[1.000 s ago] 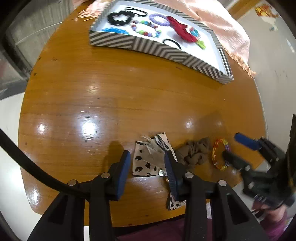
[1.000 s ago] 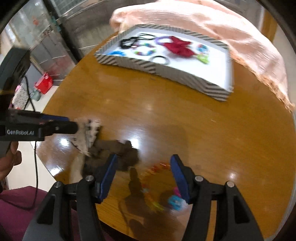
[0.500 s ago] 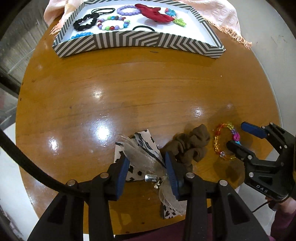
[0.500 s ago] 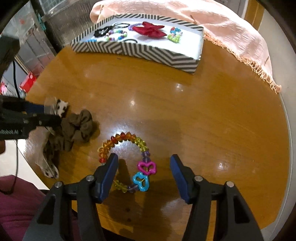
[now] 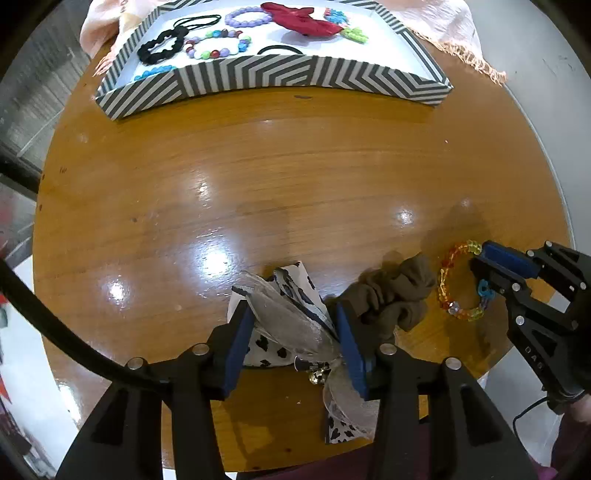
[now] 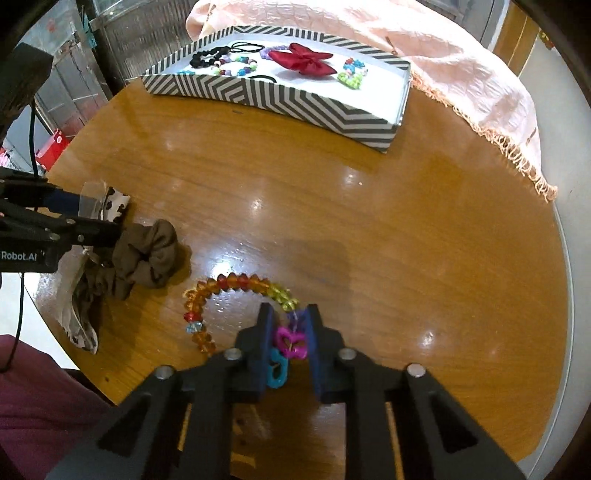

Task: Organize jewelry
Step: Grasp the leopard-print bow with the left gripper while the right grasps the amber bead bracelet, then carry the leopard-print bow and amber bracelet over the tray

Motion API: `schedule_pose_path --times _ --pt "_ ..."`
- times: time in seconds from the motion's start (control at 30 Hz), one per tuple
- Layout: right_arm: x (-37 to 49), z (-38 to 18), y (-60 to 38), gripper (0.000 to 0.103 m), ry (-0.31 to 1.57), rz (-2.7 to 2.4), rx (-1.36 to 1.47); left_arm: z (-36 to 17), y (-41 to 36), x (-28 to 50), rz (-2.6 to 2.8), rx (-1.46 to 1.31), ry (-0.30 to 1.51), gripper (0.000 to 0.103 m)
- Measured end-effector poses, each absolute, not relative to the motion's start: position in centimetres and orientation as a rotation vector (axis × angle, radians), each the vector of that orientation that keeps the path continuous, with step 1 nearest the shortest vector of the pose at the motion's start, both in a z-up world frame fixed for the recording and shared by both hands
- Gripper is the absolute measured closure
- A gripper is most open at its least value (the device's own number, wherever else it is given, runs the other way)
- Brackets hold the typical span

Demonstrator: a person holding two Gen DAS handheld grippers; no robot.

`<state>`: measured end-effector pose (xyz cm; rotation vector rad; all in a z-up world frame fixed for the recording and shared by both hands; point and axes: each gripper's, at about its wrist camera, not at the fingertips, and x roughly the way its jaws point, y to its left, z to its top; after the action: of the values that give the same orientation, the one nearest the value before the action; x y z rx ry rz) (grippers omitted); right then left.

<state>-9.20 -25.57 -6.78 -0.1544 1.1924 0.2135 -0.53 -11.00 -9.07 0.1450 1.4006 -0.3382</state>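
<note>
My left gripper [image 5: 293,317] is open, its jaws either side of a leopard-print ribbon bow [image 5: 291,314] lying near the table's front edge. A brown scrunchie [image 5: 391,295] lies just right of it. My right gripper [image 6: 290,325] is shut on the pink charm of a rainbow bead bracelet [image 6: 236,282] resting on the table. That bracelet also shows in the left wrist view [image 5: 448,275] with the right gripper [image 5: 480,262] at it. The scrunchie [image 6: 147,254] and bow [image 6: 110,201] show at left in the right wrist view.
A zigzag-striped tray [image 5: 280,79] at the table's far side holds a red bow [image 5: 303,22], bead bracelets and black hair ties. A peach cloth [image 6: 443,62] lies behind it. The round wooden table [image 5: 295,177] has its edge close behind both grippers.
My right gripper has closed from wide open onto the bracelet's charm. My left gripper has moved forward over the leopard bow, jaws still apart.
</note>
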Motion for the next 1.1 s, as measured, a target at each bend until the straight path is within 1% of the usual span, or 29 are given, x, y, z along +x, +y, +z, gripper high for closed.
schedule_pose_path --times 0.07,0.1,0.13,0.17,0.23,0.43,0.83,1.1 --pt "-9.2 -6.7 -25.8 0.088 1.19 0.213 -0.132 -9.1 -11.2 -0.6 -0.343 0.15 1.397 0.06" --pt "-9.2 -6.7 -26.0 0.094 1.191 0.217 -0.113 -9.0 -11.4 -0.6 -0.362 0.144 1.393 0.072" --pt "-9.2 -6.5 -26.2 0.094 1.187 0.215 -0.093 -9.0 -11.5 -0.6 -0.377 0.145 1.394 0.086" --pt "-9.2 -6.3 -26.4 0.094 1.179 0.214 -0.08 -9.0 -11.8 -0.6 -0.389 0.157 1.399 0.087" --pt "-9.2 -5.6 -26.8 0.094 1.163 0.213 -0.063 -8.8 -12.0 -0.6 -0.405 0.152 1.39 0.094" --pt "-9.2 -3.8 -27.7 0.094 1.132 0.218 -0.018 -7.0 -11.9 -0.2 -0.438 0.12 1.34 0.098" --pt "-8.2 0.7 -27.6 0.094 1.038 0.245 -0.04 -3.1 -10.6 1.6 -0.456 0.059 1.263 0.099" --pt "-5.7 3.5 -28.3 0.094 0.978 0.233 -0.084 0.3 -10.8 3.6 -0.445 0.053 1.19 0.099"
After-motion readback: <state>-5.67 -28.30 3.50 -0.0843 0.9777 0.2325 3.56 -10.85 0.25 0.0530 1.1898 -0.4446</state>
